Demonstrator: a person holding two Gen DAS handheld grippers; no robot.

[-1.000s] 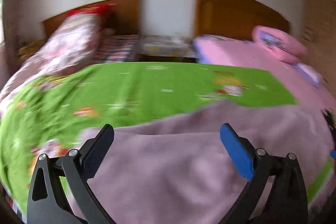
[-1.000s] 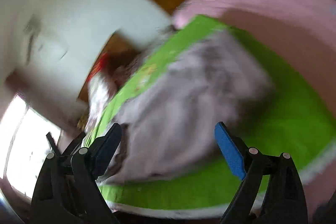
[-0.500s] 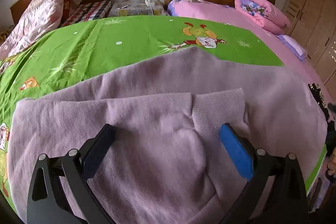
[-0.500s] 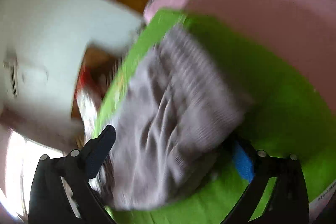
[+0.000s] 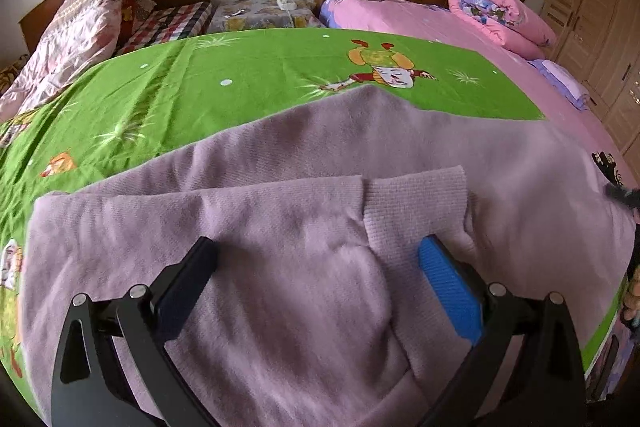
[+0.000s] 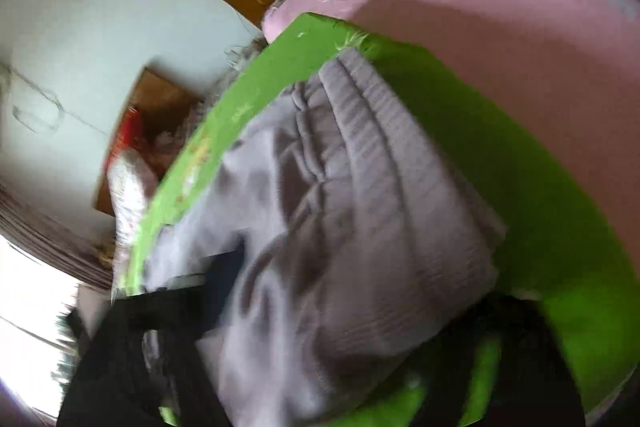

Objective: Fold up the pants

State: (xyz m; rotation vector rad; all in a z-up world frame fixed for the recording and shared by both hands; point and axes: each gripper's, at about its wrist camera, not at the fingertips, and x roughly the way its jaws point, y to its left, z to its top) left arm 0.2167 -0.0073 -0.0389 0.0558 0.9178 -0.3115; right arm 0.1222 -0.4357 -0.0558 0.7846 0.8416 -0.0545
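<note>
Left wrist view: left claw [image 5: 316,267] gapes over pants [image 5: 280,227]; right claw [image 6: 344,291] closing round their ribbed edge

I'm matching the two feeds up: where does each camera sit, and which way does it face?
Left wrist: on the left tongs, looking down over the lilac pants towards the headboards; both open fingers show.
Right wrist: on the right tongs, rolled and blurred, closing with the waistband between them.
Shared: the pants and the green sheet.

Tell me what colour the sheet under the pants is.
Bright green with cartoon prints, the sheet lies under the mauve pants; clearest in the left wrist view.
</note>
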